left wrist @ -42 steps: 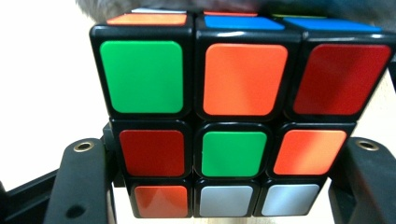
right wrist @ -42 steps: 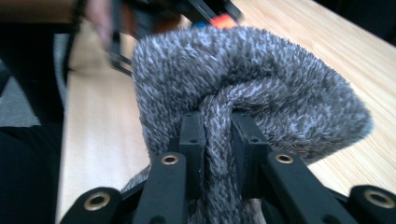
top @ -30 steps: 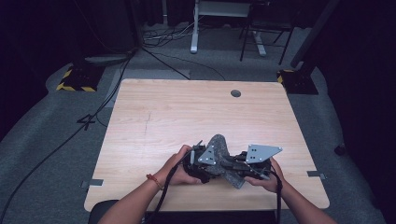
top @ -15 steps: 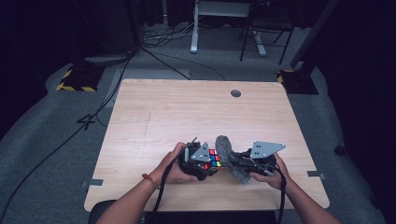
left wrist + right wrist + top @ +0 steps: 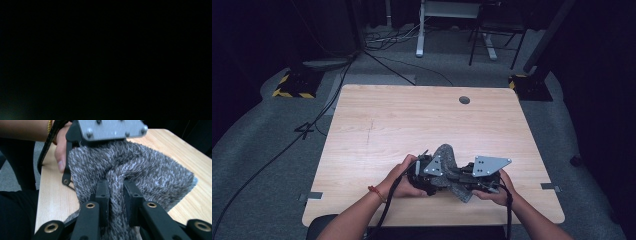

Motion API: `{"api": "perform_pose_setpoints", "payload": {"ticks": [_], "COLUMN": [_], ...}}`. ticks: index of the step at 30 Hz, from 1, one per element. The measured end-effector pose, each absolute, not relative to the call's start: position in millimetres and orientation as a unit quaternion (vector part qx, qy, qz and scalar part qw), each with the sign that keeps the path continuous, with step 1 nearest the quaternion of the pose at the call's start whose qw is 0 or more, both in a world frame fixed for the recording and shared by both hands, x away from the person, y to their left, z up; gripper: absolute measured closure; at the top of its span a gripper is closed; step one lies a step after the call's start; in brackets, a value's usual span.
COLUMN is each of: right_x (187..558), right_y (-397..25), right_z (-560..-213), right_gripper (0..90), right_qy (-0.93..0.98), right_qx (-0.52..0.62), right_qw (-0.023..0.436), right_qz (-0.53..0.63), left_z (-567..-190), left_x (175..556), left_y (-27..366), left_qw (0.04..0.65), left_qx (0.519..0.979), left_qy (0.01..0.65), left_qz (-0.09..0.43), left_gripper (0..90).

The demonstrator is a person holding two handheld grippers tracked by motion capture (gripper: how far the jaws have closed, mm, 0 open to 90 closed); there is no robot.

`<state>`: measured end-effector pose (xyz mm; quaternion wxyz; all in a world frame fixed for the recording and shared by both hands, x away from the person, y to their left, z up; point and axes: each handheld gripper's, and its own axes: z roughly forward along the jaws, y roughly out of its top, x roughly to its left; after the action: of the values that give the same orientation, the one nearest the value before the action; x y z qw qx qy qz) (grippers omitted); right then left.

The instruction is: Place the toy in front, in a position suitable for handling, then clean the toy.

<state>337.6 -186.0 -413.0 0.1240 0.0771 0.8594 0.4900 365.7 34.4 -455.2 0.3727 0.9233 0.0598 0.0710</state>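
A grey fuzzy cloth [image 5: 448, 159] lies bunched between the two grippers near the table's front edge. It drapes over the front of my left gripper [image 5: 426, 173], hiding its jaws, and the left gripper view is black. My right gripper [image 5: 117, 187] is shut on a fold of the cloth [image 5: 152, 172], with the knit pinched between both black jaws. In the high view the right gripper [image 5: 468, 177] points left toward the other one. The left gripper's grey plate [image 5: 110, 128] sits just behind the cloth, with a hand [image 5: 60, 151] beside it.
The wooden table [image 5: 412, 120] stretches far ahead of the hands, with a round cable hole [image 5: 464, 100] near its back edge. Cables trail from both grippers off the front edge. Grey floor with cables and desk legs [image 5: 419, 30] lies beyond the table.
Half a second ago the cloth was drawn aside to the right and a coloured cube showed at the left gripper. Now the cloth lies back over that gripper and the cube is hidden.
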Motion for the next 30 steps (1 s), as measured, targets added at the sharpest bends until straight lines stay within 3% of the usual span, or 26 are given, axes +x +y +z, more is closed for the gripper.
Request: {"api": "perform_pose_setpoints", "payload": {"ticks": [10,30], "right_x": [352,356], "right_y": [-189,-203], "right_z": [-419,-428], "right_gripper": [76.1,76.2], "right_qy": [0.858,0.872], "right_qx": [0.111,0.127], "right_qw": [0.14,0.129], "right_qz": [0.482,0.455], "left_z": [-454,-442], "left_x": [363,368], "left_y": [37,57], "left_qw": [0.364,0.391], "left_qx": [0.927,0.914], "left_qy": [0.052,0.068], "left_qz": [0.072,0.088], "left_gripper": [33.6,33.6]}}
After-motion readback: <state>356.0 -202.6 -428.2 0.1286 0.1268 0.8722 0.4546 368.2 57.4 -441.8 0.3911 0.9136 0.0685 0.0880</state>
